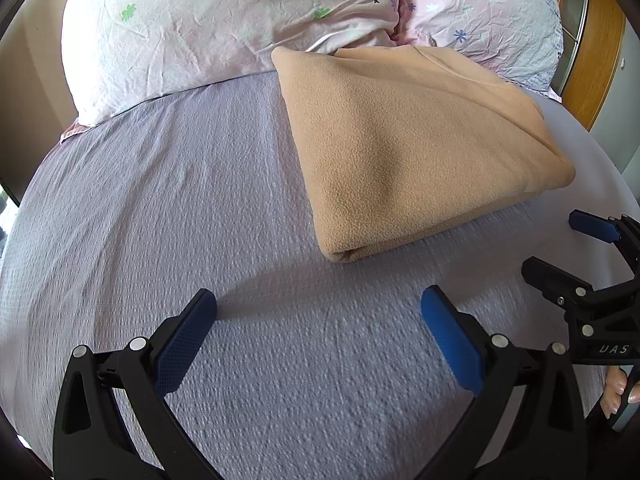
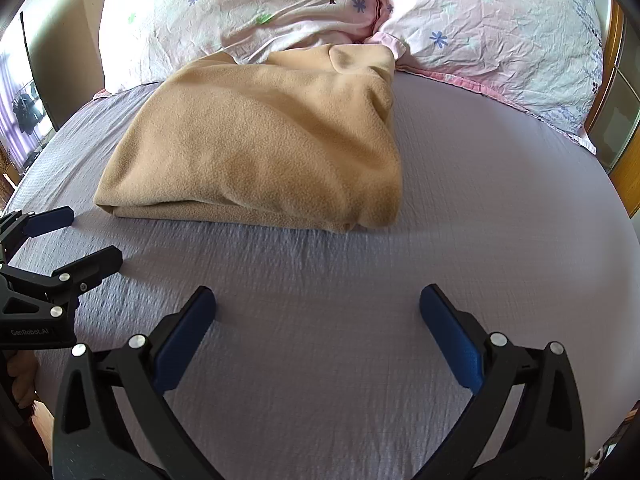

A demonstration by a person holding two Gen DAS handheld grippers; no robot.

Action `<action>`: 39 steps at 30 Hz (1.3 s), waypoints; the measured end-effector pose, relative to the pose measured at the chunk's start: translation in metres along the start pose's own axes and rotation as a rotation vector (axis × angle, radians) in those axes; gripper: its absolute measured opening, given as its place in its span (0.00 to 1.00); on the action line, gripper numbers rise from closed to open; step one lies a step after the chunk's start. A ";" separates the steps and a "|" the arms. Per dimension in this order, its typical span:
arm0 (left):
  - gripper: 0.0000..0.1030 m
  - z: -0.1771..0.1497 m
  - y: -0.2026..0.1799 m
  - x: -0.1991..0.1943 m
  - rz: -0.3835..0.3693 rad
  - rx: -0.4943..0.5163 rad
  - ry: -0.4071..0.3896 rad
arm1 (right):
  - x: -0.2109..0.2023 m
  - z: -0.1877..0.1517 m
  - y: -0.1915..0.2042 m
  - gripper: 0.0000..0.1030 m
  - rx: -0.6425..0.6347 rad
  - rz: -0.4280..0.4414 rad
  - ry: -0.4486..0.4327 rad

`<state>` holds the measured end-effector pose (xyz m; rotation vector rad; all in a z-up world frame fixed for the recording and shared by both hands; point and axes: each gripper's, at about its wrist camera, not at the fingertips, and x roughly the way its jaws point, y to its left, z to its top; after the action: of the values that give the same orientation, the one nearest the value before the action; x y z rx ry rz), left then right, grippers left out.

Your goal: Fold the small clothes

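Observation:
A tan fleece garment (image 1: 416, 152) lies folded in a thick bundle on the lilac bed sheet, its far end against the pillows. It also shows in the right wrist view (image 2: 260, 148). My left gripper (image 1: 318, 306) is open and empty, hovering over bare sheet short of the bundle's near corner. My right gripper (image 2: 318, 304) is open and empty, also short of the bundle's near edge. The right gripper shows at the right edge of the left wrist view (image 1: 552, 246), open. The left gripper shows at the left edge of the right wrist view (image 2: 92, 236), open.
Two pink flowered pillows (image 1: 208, 28) (image 2: 492, 32) lie across the head of the bed. A wooden headboard (image 1: 596, 52) rises at the far right. The lilac sheet (image 2: 480, 184) stretches around the bundle. A wall and window are at the left (image 2: 24, 108).

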<state>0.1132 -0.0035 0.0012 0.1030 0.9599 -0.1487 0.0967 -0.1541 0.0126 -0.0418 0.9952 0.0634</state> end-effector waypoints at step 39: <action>0.99 -0.001 -0.001 -0.004 0.004 -0.001 -0.011 | 0.000 -0.001 0.001 0.98 0.002 -0.002 -0.002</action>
<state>0.1106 -0.0040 0.0037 0.1029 0.9490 -0.1451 0.0963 -0.1531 0.0121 -0.0406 0.9935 0.0607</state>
